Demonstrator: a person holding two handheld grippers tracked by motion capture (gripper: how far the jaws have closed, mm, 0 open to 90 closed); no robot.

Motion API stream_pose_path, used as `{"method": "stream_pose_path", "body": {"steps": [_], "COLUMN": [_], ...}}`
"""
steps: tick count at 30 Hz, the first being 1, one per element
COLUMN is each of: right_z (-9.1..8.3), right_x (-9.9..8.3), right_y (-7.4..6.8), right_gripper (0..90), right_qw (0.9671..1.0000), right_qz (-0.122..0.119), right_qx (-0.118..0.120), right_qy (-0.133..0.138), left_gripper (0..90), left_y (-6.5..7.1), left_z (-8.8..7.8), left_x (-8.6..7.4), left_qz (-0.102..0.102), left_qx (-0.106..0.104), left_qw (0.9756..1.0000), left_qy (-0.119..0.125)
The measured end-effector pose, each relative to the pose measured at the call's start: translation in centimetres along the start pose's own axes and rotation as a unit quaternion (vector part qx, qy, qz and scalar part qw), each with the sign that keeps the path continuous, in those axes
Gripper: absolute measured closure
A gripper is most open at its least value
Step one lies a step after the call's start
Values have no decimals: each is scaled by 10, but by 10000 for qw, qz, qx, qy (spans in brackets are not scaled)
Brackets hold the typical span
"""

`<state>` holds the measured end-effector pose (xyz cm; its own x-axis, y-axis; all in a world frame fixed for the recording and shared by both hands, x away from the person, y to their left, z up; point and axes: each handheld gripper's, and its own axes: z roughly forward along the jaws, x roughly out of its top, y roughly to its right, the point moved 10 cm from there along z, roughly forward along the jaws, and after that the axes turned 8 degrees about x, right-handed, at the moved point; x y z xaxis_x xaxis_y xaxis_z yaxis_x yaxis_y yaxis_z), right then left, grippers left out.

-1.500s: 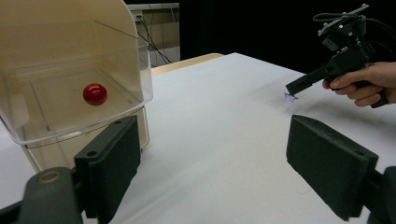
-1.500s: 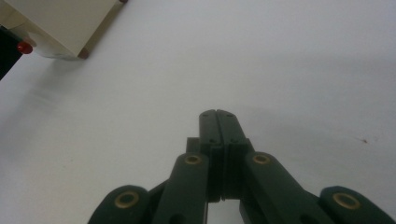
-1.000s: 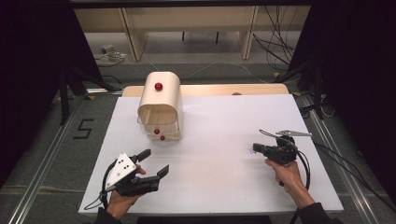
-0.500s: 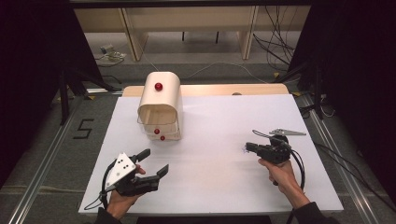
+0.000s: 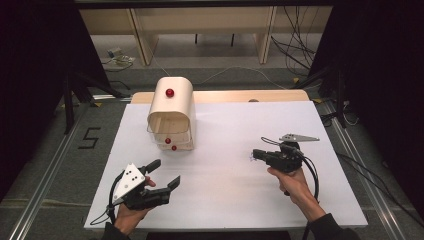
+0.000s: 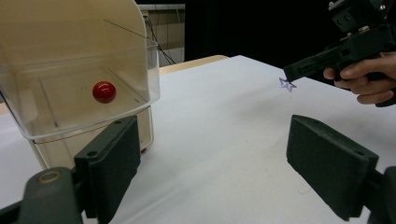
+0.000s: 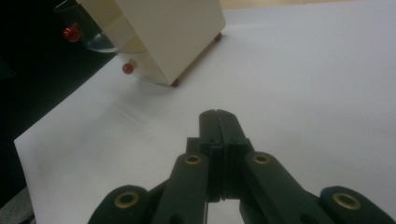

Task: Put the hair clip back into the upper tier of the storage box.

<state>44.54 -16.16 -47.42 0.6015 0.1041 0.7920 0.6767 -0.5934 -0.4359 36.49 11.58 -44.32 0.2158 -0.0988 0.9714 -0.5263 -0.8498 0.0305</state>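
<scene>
Both pairs of jaws matter here: our right gripper (image 5: 253, 155) has its jaws pressed together on a tiny star-shaped piece (image 6: 286, 84), while our left gripper (image 5: 167, 173) stands wide and empty at about seven o'clock on the white table (image 5: 235, 125). We judge the step is to carry the star toward the cream drawer box (image 5: 171, 112) at eleven o'clock, so we keep the pinch firm and travel slowly, and we line our left gripper up with the clear drawer's red knob (image 6: 103, 91).

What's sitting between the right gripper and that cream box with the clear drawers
Nothing visible. Bare white table lies between the shut right gripper and the cream box; the left gripper stands off to the side, nearer the person.
</scene>
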Motion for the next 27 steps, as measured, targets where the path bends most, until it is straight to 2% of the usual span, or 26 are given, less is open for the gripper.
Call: {"method": "stream_pose_path", "body": {"steps": [13,17,27], "right_z": [20,26,37], "right_x": [34,42,58], "right_y": [-29,-40,-56], "right_gripper": [900,900,900], "right_qw": [9987,9981,9967], "right_qz": [-443,-508,-681], "right_qx": [227,337,452], "right_qy": [54,16,5], "left_gripper": [172,172,171], "left_y": [-1,-2,-3], "left_z": [0,0,0], "left_x": [0,0,0], "left_qz": [-4,-15,-9], "left_qx": [16,42,67], "left_qw": [10000,10000,10000], "left_qy": [-2,-2,-5]}}
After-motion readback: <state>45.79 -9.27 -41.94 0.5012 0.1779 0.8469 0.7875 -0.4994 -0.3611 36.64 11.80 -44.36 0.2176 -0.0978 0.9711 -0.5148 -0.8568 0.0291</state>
